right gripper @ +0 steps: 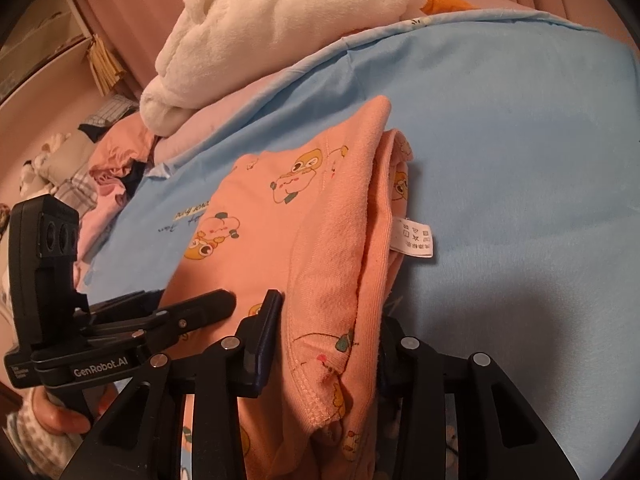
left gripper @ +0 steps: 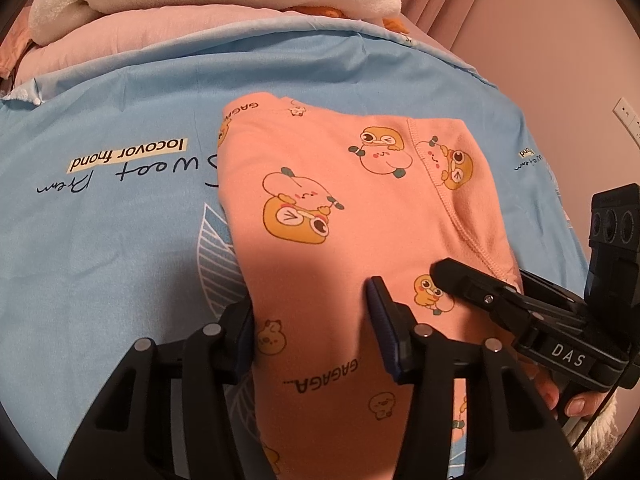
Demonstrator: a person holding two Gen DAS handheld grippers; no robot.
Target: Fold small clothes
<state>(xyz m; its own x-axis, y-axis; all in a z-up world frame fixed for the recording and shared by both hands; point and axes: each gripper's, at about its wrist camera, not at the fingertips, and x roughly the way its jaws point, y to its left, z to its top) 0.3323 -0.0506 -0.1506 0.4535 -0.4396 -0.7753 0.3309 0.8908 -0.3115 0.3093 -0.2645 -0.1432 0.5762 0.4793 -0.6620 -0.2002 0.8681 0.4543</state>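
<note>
A small orange garment (left gripper: 340, 208) with cartoon prints lies folded on a light blue sheet (left gripper: 100, 240). My left gripper (left gripper: 312, 324) is open, its fingers straddling the garment's near left part. My right gripper (right gripper: 328, 340) is open around the garment's (right gripper: 280, 240) near right edge, where folded layers and a white care label (right gripper: 414, 238) show. The right gripper also shows in the left wrist view (left gripper: 480, 292), resting on the garment's right side. The left gripper also shows in the right wrist view (right gripper: 192, 308), at the garment's left.
A white fluffy blanket (right gripper: 280, 20) lies on a pink pillow (left gripper: 120, 36) at the far edge of the sheet. A heap of other clothes (right gripper: 112, 168) lies far left. A wall socket (left gripper: 628, 116) is on the pink wall at right.
</note>
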